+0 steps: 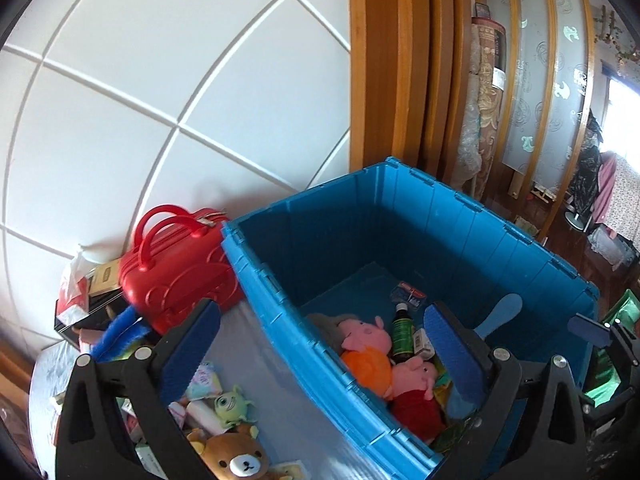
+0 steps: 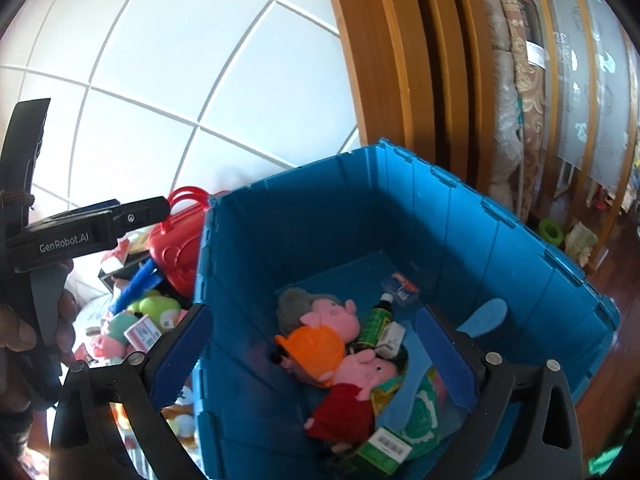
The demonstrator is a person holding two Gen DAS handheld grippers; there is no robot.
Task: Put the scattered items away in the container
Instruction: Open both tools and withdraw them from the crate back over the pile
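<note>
Left hand-held gripper (image 1: 320, 344) hovering open, empty, straddling blue crate (image 1: 256, 280) wall. Right hand-held gripper (image 2: 316, 352) likewise open over crate. Advise reaching next for bear plush (image 1: 236, 456) on worktop (image 1: 304, 412), pinching its body squarely.

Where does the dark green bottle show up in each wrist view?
Left wrist view: green bottle lies in the blue crate, right of centre, beside the orange-dressed pig plush.
Right wrist view: the bottle sits just right of centre, upper right of the same plush.
Shared landmark: red suitcase left of the crate.
</note>
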